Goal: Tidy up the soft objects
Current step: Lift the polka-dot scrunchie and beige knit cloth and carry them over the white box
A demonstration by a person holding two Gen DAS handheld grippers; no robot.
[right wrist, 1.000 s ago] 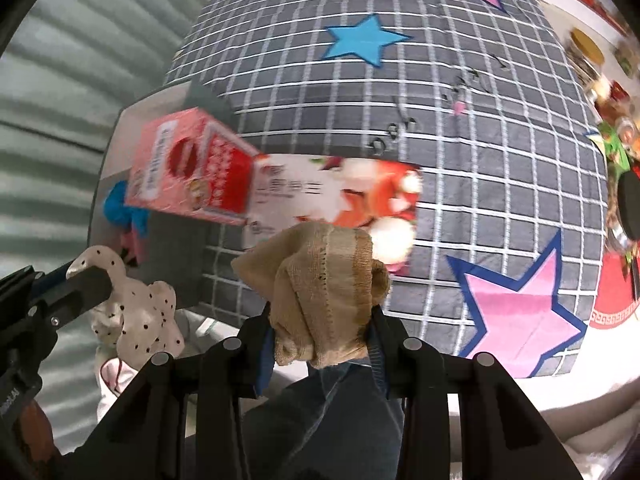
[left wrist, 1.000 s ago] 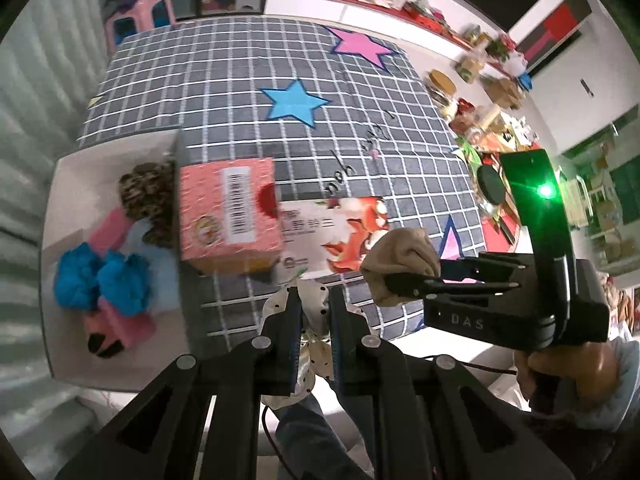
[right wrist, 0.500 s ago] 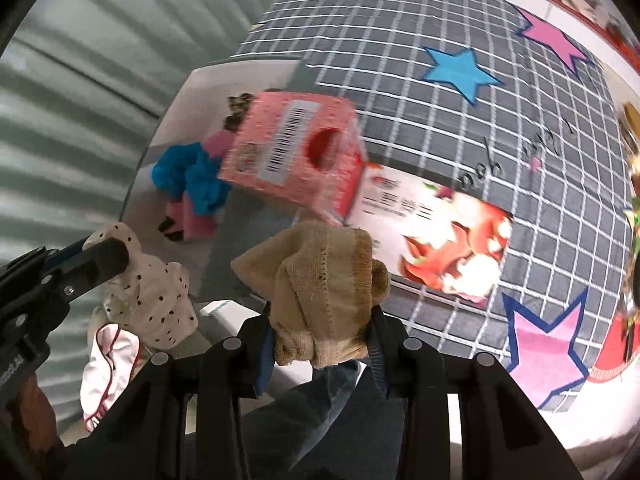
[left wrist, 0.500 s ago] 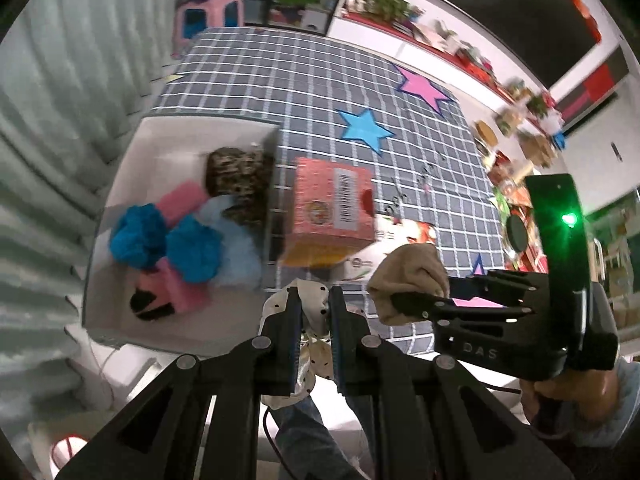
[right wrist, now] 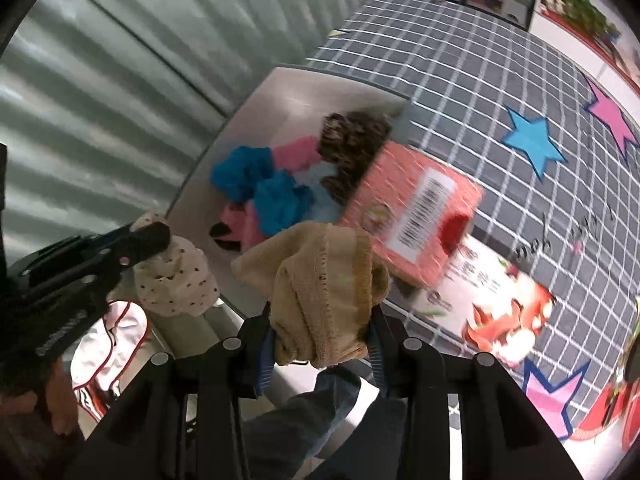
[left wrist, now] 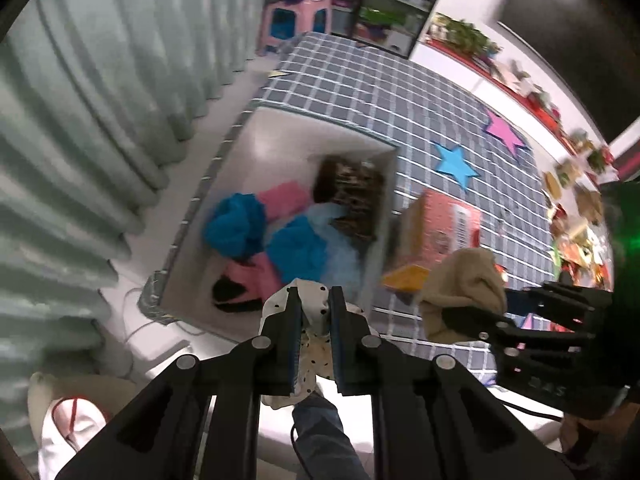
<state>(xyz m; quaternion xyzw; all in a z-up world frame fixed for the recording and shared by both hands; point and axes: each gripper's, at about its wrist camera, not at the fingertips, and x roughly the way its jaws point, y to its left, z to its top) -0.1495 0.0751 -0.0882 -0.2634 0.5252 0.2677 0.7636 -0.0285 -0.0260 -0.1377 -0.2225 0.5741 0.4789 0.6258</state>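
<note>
Both grippers carry socks toward the white bin at the desk's edge.

The desk [left wrist: 400, 96], under a grey checked cloth with stars, holds the white bin [left wrist: 280, 132] at about eleven o'clock from the left gripper [left wrist: 314, 308], which is nearer to it than the right gripper [right wrist: 322, 332]. The bin already contains blue, pink and leopard-print soft items. A pink carton [right wrist: 416, 208] with a barcode label sits beside the bin; its print is too blurred to read. The left gripper is fully closed on a white polka-dot sock [right wrist: 176, 276]; the right gripper is narrowly open, clamped around a bunched beige sock [right wrist: 320, 280]. "DAS" is legible on the right gripper's body.
</note>
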